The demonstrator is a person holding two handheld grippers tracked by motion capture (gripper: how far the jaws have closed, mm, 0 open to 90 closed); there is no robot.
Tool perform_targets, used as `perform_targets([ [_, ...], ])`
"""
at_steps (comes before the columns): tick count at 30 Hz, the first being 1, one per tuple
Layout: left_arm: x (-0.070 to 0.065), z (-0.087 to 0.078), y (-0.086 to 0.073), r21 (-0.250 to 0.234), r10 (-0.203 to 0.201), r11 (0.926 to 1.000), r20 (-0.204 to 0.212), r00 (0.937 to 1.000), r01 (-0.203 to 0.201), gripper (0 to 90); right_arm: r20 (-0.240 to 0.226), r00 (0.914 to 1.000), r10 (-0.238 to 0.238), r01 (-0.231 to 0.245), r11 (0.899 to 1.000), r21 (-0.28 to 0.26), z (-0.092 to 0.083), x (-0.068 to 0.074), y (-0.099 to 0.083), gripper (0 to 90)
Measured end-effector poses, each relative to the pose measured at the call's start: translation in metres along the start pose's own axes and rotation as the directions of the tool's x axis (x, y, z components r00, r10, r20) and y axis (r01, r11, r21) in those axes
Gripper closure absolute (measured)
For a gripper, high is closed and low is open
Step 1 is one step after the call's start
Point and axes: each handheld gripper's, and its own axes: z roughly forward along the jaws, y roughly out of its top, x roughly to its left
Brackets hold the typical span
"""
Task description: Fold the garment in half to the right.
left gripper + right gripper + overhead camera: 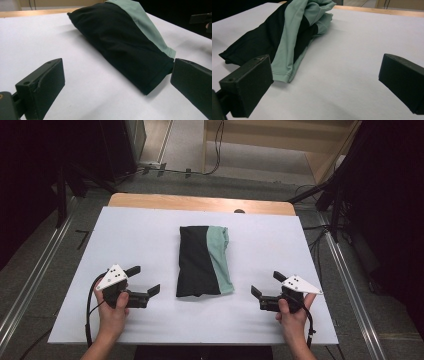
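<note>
Folded garment (202, 261) on table (140, 235), between left tool (145, 281) and right tool (266, 284), both spread apart, untouched

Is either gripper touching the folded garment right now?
No: in the high view the left gripper and right gripper sit open on either side of the folded garment, white table showing between.

The high view looks forward and down from above the person's side, taking in the whole white table (150, 235) and the floor beyond. The left gripper view sits low, just above the tabletop, facing across it toward the folded garment (120, 37) from its left. The right gripper view sits equally low, facing the same garment from its right. All three views share the garment and the table surface around it.
</note>
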Motion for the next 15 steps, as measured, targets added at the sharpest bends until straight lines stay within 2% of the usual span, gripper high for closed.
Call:
perform_targets([
  [8, 0.005, -0.015, -0.010, 0.021, -0.008, 0.9998, -0.016, 0.9998, 0.008, 0.0, 0.022, 0.9997, 0.007, -0.007, 1.000, -0.015, -0.014, -0.013, -0.003, 0.0],
  [15, 0.011, -0.031, -0.016, 0.013, -0.017, 0.9998, -0.037, 0.9992, 0.017, 0.0, 0.042, 0.9989, 0.019, -0.019, 1.000, -0.015, -0.023, -0.024, -0.008, 0.0],
])
